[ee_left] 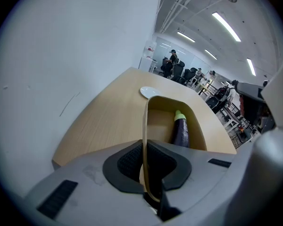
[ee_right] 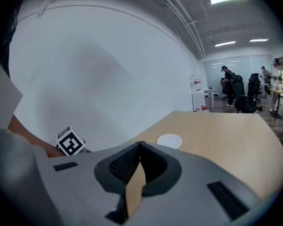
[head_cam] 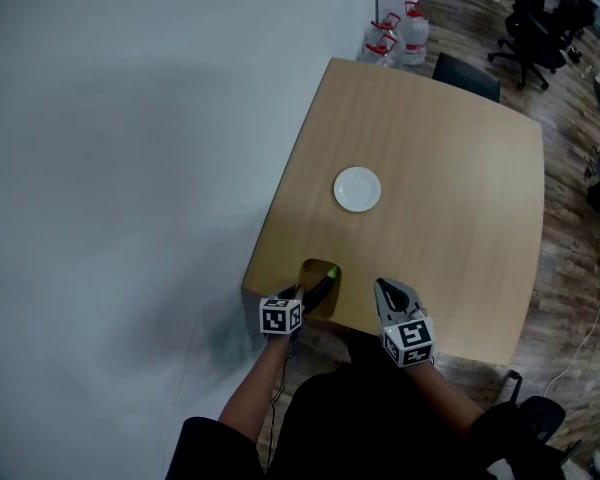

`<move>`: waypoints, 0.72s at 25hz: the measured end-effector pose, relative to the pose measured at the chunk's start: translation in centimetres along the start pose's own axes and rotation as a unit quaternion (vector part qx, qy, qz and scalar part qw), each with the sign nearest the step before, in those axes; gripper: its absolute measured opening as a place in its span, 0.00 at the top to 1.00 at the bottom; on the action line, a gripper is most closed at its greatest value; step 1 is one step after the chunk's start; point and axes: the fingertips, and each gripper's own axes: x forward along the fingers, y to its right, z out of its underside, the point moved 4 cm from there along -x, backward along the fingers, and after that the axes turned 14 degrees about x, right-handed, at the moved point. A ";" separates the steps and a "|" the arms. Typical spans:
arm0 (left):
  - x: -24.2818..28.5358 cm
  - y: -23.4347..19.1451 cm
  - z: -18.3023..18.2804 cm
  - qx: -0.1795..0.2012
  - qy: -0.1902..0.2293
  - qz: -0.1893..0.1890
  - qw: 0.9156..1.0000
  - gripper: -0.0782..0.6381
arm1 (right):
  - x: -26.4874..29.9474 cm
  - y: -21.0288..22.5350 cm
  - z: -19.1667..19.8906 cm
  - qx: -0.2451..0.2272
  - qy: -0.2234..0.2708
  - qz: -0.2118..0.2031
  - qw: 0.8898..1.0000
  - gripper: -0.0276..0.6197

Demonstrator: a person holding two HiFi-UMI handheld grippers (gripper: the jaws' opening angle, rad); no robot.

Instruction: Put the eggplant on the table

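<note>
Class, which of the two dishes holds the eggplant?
The tan bowl, pinched at its rim by the left gripper, holds the eggplant; the white plate is empty.

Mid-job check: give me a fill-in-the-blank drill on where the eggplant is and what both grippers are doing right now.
1. The tan container holds a purple ____.
2. The left gripper is shut on the container's ____.
3. The right gripper has its jaws together and holds ____.
4. The white plate out on the table is ____.

Missing words: eggplant; rim; nothing; empty.
</note>
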 end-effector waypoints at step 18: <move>10.5 -3.3 -1.8 0.052 -0.069 0.027 0.996 0.86 | 4.4 7.3 -1.1 0.013 -0.032 0.019 0.999 0.86</move>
